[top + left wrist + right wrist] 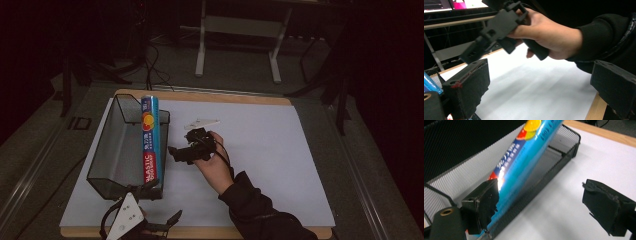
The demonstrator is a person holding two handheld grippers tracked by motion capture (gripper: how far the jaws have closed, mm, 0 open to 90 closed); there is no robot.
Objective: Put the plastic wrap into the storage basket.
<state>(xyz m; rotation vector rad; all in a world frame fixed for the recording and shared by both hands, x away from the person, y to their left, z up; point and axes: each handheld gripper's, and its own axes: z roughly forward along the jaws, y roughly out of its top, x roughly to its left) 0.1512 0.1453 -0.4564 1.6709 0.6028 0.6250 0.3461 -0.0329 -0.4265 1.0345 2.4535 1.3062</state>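
Note:
A long blue box [149,140] with fruit pictures and a red end lies along the right side of a black mesh basket [112,150]. Just right of the box, a hand holds my right gripper [178,154] with its jaws pointing at the box. In the right gripper view the right gripper [541,207] is open with nothing between its pads. The blue box [524,162] lies just beyond its left pad [484,205]. At the table's near edge, in front of the basket, my left gripper [162,202] is open and empty. The left gripper view shows my left gripper [541,92] facing the right gripper [496,27].
A white sheet [260,165] covers the wooden table [250,100]. A pale flat plate [201,123] shows just beyond the right gripper. A metal stand [237,30] and cables sit on the dark floor behind the table.

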